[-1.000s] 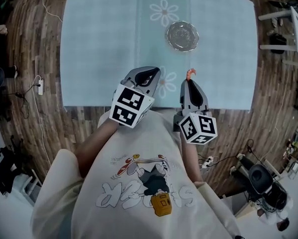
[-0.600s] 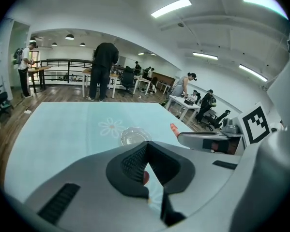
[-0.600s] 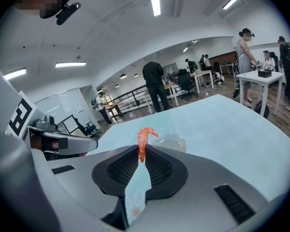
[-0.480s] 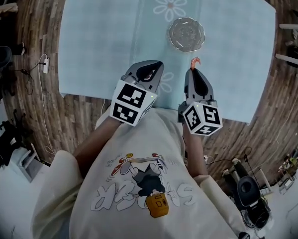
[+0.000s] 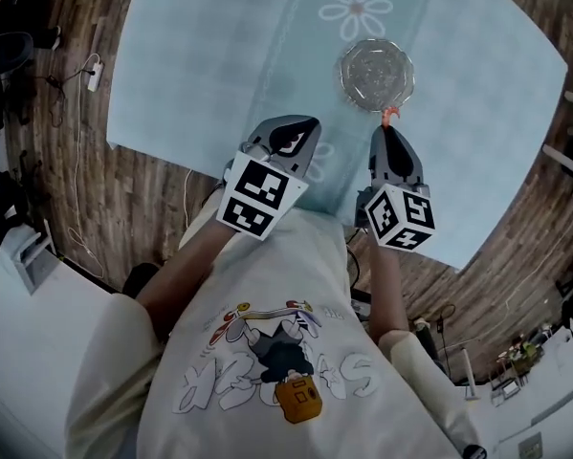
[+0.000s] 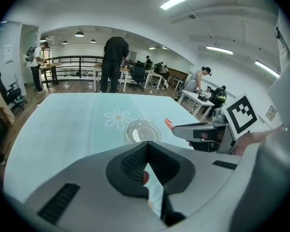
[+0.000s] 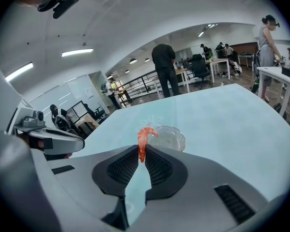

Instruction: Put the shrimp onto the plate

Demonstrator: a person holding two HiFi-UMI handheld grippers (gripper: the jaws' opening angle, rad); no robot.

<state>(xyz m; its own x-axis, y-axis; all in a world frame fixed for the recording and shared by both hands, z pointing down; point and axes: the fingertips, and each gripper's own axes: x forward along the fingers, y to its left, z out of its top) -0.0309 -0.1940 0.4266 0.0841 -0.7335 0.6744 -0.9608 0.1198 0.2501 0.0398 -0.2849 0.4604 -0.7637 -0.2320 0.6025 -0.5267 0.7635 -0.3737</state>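
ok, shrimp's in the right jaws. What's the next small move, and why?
Probably move the right gripper forward a little, until the shrimp hangs over the plate. The jaws are shut on the shrimp's tail end, and the empty plate lies just ahead. The shrimp looks level with its near rim, not yet above the dish.

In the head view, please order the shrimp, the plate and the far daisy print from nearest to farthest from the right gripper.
1. The shrimp, in the jaws of the right gripper.
2. The plate, just beyond the jaws.
3. The daisy print, past the plate, slightly left.
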